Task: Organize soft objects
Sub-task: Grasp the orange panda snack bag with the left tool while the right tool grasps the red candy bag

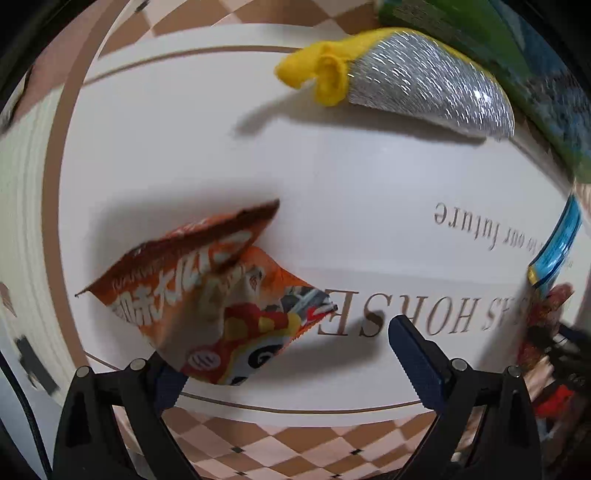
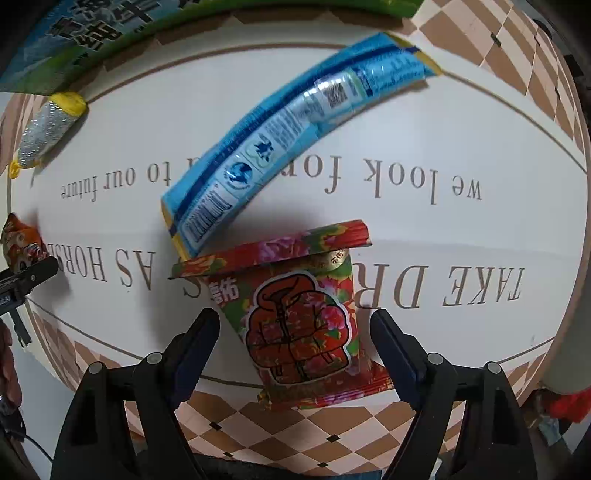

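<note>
An orange snack bag [image 1: 207, 295] lies crumpled on the white mat [image 1: 332, 166], just ahead of my left gripper [image 1: 284, 354], which is open; the bag overlaps its left finger. A silver and yellow scrubbing pad [image 1: 417, 74] lies further off. My right gripper [image 2: 295, 339] is open with its fingers on either side of a red floral packet [image 2: 299, 325]. A long blue packet [image 2: 280, 136] lies just behind it. The pad [image 2: 46, 129] and the orange bag [image 2: 20, 240] show at the left of the right wrist view.
A green and blue package [image 2: 92, 33] sits at the mat's far edge; it also shows in the left wrist view [image 1: 517, 66]. The mat with printed lettering lies on a brown checkered cloth [image 2: 332, 435]. The left gripper [image 2: 26, 280] shows at the left edge.
</note>
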Demonstrator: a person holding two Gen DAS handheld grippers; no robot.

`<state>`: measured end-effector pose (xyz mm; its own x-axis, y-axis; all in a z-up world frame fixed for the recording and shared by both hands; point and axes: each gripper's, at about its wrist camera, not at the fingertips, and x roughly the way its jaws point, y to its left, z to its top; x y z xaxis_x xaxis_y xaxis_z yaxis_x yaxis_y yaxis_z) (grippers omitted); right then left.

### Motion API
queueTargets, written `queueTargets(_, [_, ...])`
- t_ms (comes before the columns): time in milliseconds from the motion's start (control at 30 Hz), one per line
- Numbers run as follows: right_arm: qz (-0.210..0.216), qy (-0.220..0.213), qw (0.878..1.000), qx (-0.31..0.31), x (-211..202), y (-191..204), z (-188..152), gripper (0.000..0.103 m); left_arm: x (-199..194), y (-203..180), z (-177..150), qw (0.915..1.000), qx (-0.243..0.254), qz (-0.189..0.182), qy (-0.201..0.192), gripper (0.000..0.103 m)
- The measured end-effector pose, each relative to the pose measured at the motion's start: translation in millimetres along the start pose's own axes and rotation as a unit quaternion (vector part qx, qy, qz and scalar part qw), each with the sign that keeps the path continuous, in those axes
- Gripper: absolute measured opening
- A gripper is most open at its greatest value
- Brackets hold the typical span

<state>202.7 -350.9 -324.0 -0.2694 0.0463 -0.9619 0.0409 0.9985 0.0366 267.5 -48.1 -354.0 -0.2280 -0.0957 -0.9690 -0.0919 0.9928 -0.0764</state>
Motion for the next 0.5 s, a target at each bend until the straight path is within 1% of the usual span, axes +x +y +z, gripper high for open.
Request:
queueTargets(33, [-0.001, 0.0, 1.0, 0.001, 1, 1, 0, 0.086, -4, 4, -2, 0.9996, -0.018, -0.023, 0.003, 0.1])
queueTargets(67, [0.0, 0.001, 1.0, 0.004, 1, -1, -2, 0.086, -8, 6, -4, 0.999, -0.029, -0.035, 0.001, 0.1])
queueTargets(100, [0.002, 0.001, 1.0, 0.006, 2, -2, -3, 0.086, -18, 12, -8, 0.9971, -0.049, -0.059, -0.007, 0.1])
queueTargets(167, [0.009, -0.001, 1.0, 0.009, 0, -7, -8, 0.086, -30, 19, -15, 0.9933, -0.077, -0.084, -0.021, 0.1])
queueTargets(233, [0.012, -0.003, 1.0, 0.012, -2, -13, -11, 0.086, -37, 24, -18, 0.9902, -0.1, -0.093, -0.029, 0.1])
queueTargets(300, [0.016, -0.003, 1.0, 0.017, 0, -13, 1, 0.086, -37, 26, -15, 0.9876, -0.121, -0.097, -0.027, 0.1])
queueTargets(400, [0.019, -0.001, 1.0, 0.02, 1, -18, 0, 0.086, -28, 41, 2, 0.9835, -0.149, -0.101, -0.019, 0.1])
queueTargets(500, [0.019, -0.001, 1.0, 0.022, -4, -17, 2, 0.086, -16, 45, 10, 0.9756, -0.189, -0.112, -0.01, 0.1])
